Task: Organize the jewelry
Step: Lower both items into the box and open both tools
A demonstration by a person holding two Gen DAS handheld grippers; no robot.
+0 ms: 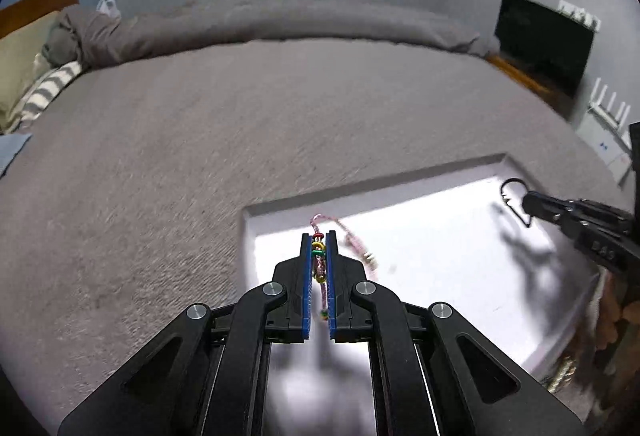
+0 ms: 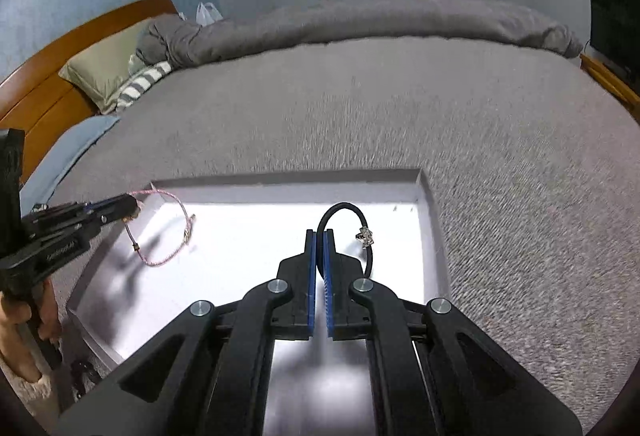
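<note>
- The part of the pink bracelet (image 1: 320, 268) between the left gripper (image 1: 319, 236) pads was hidden; its free loop was motion-blurred.
- The black cord bracelet (image 2: 344, 212) disappeared behind the right gripper (image 2: 320, 234) fingers.
- The white tray (image 2: 280, 192) near edge was covered by gripper linkages.
- Small objects (image 2: 82, 370) beside the tray were too dark to identify.

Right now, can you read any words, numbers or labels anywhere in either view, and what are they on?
Embossed characters on the side of the right hand-held gripper: too blurred to read.
Embossed word on the side of the left hand-held gripper: too blurred to read.
Blue mark on the white box under the router: too small to read.
Nothing else carries text.
</note>
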